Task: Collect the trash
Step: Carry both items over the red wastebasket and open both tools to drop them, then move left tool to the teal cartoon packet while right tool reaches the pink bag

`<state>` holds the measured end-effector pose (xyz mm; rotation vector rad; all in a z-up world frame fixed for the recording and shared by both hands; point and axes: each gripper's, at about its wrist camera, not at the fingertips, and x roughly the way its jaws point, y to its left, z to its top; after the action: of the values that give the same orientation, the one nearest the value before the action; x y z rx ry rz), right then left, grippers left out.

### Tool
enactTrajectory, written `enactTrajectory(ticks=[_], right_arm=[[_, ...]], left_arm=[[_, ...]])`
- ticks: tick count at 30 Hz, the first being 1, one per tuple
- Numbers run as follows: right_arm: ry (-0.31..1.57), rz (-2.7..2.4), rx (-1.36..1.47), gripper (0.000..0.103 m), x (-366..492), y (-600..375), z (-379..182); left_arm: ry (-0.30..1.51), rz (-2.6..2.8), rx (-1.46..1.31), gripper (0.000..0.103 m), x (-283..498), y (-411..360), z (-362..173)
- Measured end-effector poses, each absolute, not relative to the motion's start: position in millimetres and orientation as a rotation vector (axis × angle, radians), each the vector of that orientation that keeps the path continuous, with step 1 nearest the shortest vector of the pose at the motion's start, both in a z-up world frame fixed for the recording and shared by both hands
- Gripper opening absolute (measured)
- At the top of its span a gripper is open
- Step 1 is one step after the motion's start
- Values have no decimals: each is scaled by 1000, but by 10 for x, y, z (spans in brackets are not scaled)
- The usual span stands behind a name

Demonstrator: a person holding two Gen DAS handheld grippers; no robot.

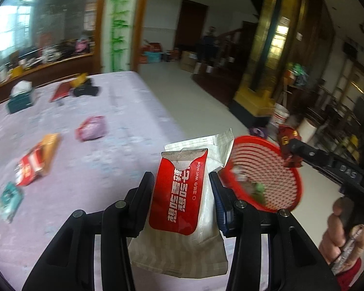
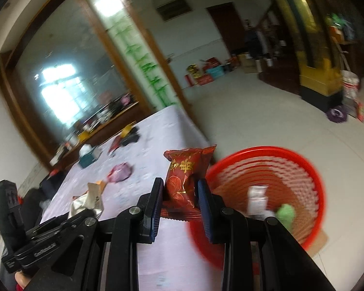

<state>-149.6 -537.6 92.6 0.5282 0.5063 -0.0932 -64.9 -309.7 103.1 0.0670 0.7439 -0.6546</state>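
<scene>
1. Your left gripper (image 1: 182,194) fingers (image 1: 143,194) are clamped on a red wet-wipe packet (image 1: 179,191) and a pale paper bag (image 1: 201,218) behind it, both upright between the pads.
2. Left wrist view: you hold them above the edge of the table (image 1: 97,169), with the red basket (image 1: 267,172) just to the right on the floor.
3. Your right gripper (image 1: 291,155) shows at the far right, gripping a dark red snack wrapper (image 1: 288,143) above the basket rim.
4. More trash lies on the table: a pink packet (image 1: 91,128), an orange-and-red packet (image 1: 36,157) and a teal packet (image 1: 9,198); a tissue box (image 1: 20,99) stands farther back.
5. Right wrist view: your right gripper (image 2: 180,201) fingers (image 2: 155,201) are closed on the dark red snack wrapper (image 2: 184,179), held upright.
6. You have it above the table (image 2: 157,254) edge, beside the red basket (image 2: 267,169), which holds a white packet (image 2: 256,196) and something green (image 2: 286,214).
7. Your left gripper (image 2: 80,215) sits at lower left with its pale bag (image 2: 88,198).
</scene>
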Motion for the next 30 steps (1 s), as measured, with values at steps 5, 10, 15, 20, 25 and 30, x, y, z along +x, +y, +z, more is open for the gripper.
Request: enactTrajectory(ticks=[5, 10, 15, 20, 25, 30], right_arm=[[506, -180, 586, 31, -1628, -5803, 839], [527, -227, 627, 31, -1638, -6078, 711], [557, -241, 658, 39, -1600, -6255, 565], [539, -260, 658, 40, -1688, -6302, 600], [521, -253, 640, 40, -1711, -6199, 723], [535, -199, 602, 46, -1557, -5899, 819]], left_arm=[[780, -771, 82, 44, -723, -3668, 1010], [802, -818, 107, 44, -738, -4113, 921], [825, -850, 106, 64, -652, -4371, 790], [824, -866, 111, 65, -687, -4359, 782], [813, -845, 98, 65, -703, -4058, 831], [783, -766, 98, 66, -676, -3632, 874]])
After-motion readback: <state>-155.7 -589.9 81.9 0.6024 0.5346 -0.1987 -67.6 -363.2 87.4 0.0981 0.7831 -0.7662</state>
